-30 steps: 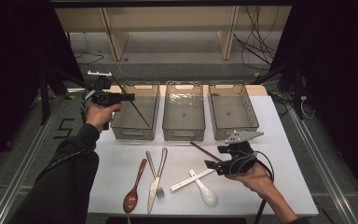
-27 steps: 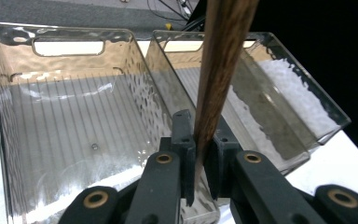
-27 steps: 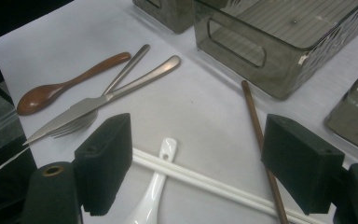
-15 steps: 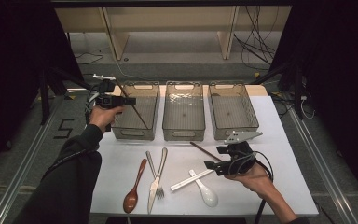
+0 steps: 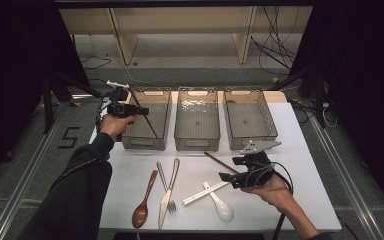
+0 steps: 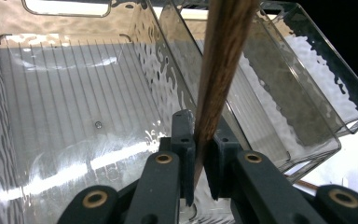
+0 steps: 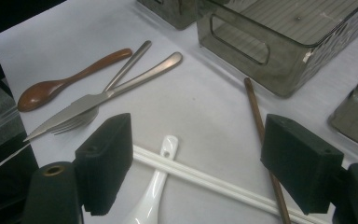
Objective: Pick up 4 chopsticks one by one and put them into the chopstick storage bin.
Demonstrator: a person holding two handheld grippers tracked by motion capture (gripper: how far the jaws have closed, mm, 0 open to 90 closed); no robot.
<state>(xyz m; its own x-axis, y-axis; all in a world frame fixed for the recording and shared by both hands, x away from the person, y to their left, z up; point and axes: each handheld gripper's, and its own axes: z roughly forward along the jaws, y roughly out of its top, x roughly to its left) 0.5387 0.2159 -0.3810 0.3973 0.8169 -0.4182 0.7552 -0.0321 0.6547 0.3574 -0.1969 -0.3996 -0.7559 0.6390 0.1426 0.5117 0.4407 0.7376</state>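
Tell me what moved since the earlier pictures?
The left claw, shut on a brown chopstick, has sunk a little toward the left bin; the stick's lower end now dips into it. Nothing was let go. The right claw stayed open in the same spot above the white chopsticks, and the white spoon, wooden spoon, knife and fork lie as before.

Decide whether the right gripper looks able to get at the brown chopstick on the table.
Probably yes: the right gripper hangs open just above the brown chopstick, which lies bare on the table, nothing across it.
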